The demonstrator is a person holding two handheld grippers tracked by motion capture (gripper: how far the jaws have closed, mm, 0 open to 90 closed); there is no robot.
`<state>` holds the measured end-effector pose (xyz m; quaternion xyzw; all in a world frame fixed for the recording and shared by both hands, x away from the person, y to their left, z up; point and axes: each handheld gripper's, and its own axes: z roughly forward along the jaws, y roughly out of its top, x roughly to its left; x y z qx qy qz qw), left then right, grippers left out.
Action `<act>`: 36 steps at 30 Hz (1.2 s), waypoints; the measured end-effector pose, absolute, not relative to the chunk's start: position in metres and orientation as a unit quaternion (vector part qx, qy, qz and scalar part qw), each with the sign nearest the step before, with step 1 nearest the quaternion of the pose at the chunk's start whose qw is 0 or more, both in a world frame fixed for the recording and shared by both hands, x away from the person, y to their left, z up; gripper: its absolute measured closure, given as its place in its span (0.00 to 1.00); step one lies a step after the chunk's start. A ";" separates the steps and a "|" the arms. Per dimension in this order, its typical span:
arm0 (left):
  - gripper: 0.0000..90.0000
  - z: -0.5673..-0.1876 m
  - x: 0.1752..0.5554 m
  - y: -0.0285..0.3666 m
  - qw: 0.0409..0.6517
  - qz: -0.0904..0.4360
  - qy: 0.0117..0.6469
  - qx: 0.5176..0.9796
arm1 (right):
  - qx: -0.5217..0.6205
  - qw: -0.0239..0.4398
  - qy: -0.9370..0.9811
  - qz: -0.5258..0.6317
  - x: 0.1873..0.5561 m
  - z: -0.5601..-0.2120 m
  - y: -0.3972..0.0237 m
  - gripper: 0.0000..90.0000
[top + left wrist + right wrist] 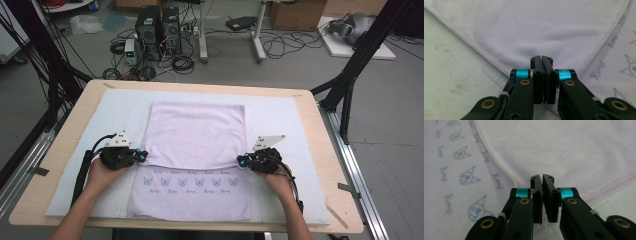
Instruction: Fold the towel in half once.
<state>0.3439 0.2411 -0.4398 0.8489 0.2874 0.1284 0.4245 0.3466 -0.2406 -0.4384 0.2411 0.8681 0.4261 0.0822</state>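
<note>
A pale lilac towel (197, 135) lies flat on the white mat (280, 117), its far part folded toward me over a near layer printed with small blue faces (190, 182). The fold's loose edge runs across the middle. My left gripper (144, 156) sits at that edge's left corner, and in the left gripper view its jaws (541, 58) are shut on the towel (536, 27) corner. My right gripper (240, 161) sits at the right corner. In the right gripper view its jaws (542, 177) are pressed together over the hemmed corner of the towel (564, 147).
The mat covers a wooden table (327, 165) with bare margins at left and right. Black frame posts (350, 75) stand at the table's far corners. Computer towers (157, 27), cables and a cardboard box (297, 12) are on the floor beyond.
</note>
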 end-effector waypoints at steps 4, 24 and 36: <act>0.98 -0.431 0.342 0.244 0.440 0.134 0.292 0.839 | 0.239 0.090 0.864 0.435 0.344 -0.432 -0.242 0.96; 0.98 -0.391 0.252 0.252 0.437 0.130 0.227 0.860 | 0.160 0.080 0.880 0.440 0.275 -0.382 -0.247 0.97; 0.73 -0.425 0.233 0.245 0.421 0.108 0.210 0.876 | 0.178 0.036 0.874 0.451 0.260 -0.414 -0.249 0.74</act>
